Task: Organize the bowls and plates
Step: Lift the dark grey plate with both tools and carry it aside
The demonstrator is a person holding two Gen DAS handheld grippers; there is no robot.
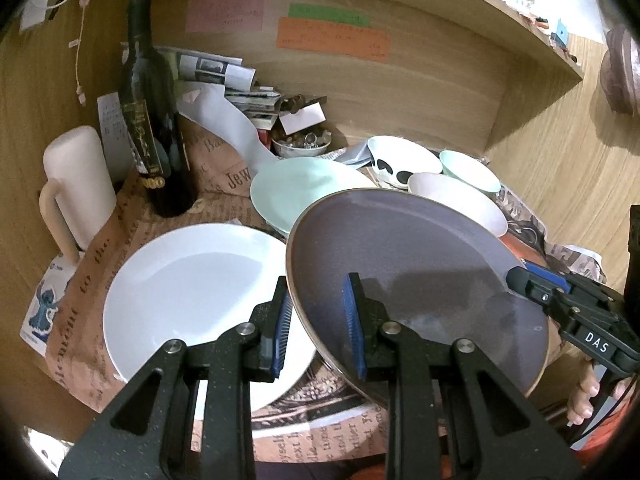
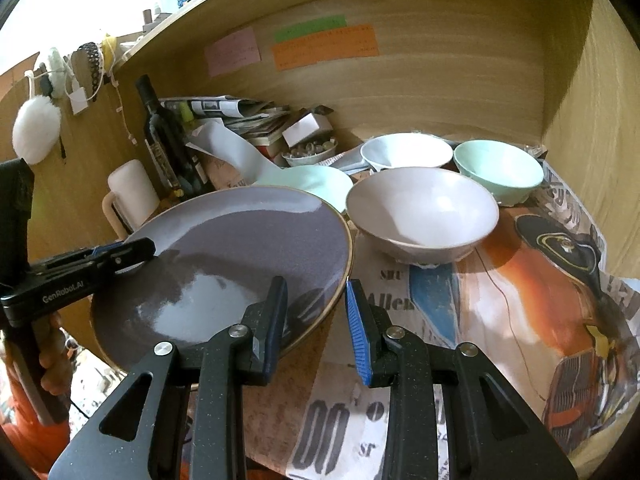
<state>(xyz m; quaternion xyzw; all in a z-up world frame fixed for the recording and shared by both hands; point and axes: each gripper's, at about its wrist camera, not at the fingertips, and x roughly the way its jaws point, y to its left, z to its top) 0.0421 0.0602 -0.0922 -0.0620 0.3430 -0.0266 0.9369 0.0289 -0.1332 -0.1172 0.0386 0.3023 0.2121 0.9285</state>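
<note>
A grey-purple plate (image 1: 408, 264) is held tilted above the table; it also shows in the right wrist view (image 2: 240, 256). My left gripper (image 1: 320, 320) straddles its left rim with jaws apart. My right gripper (image 2: 316, 320) straddles its right rim, also apart; it shows in the left wrist view (image 1: 532, 284) at the plate's right edge. A large white plate (image 1: 192, 300) lies at the left, a mint plate (image 1: 296, 196) behind. A white bowl (image 2: 420, 216), a mint bowl (image 2: 496, 172) and a spotted white bowl (image 1: 400, 160) stand at the back right.
A dark wine bottle (image 1: 152, 128) and a cream mug (image 1: 76, 184) stand at the left. Papers and a small dish of trinkets (image 1: 300, 144) sit at the back. Wooden walls close in the back and right. Newspaper (image 2: 520, 320) covers the table.
</note>
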